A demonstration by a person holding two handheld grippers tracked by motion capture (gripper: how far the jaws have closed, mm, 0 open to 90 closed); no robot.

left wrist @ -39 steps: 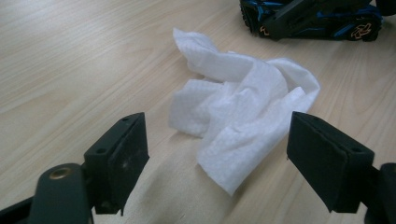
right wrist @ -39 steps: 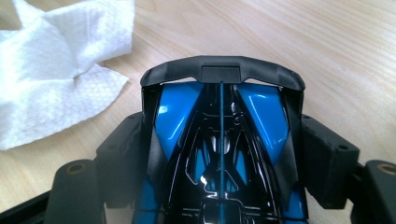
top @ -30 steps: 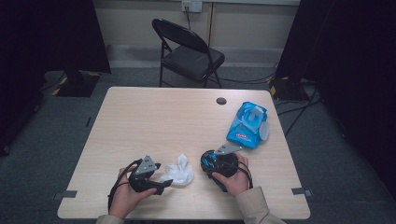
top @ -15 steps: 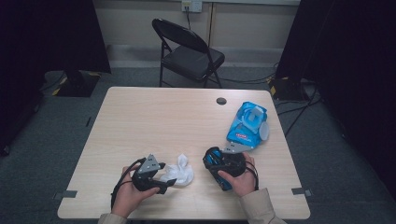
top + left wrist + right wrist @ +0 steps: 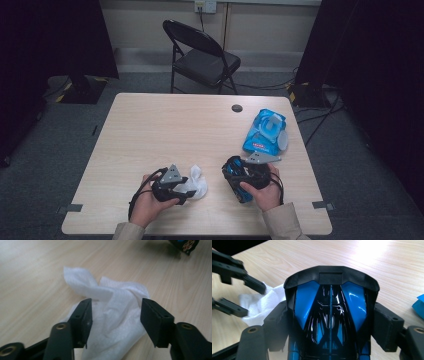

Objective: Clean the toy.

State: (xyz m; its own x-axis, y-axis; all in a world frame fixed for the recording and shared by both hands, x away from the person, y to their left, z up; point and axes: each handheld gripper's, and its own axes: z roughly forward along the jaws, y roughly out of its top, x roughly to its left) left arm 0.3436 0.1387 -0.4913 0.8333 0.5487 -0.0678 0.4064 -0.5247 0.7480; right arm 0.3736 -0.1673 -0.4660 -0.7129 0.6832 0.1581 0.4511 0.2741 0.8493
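Closing in on the crumpled white wipe (image 5: pixel 112 315) lying on the bench (image 5: pixel 165 130), left fingers (image 5: pixel 82 317) narrowing yet not pinching; right fingers (image 5: pixel 384 325) clamped on the blue toy car (image 5: pixel 330 315); better gathering thick folds before squeezing.

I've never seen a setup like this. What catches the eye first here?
A glossy blue and black toy car gripped in the right gripper, near the table's front edge. Beside it, the left gripper has been closing its fingers around a crumpled white wipe. A blue wipes pack lies behind.
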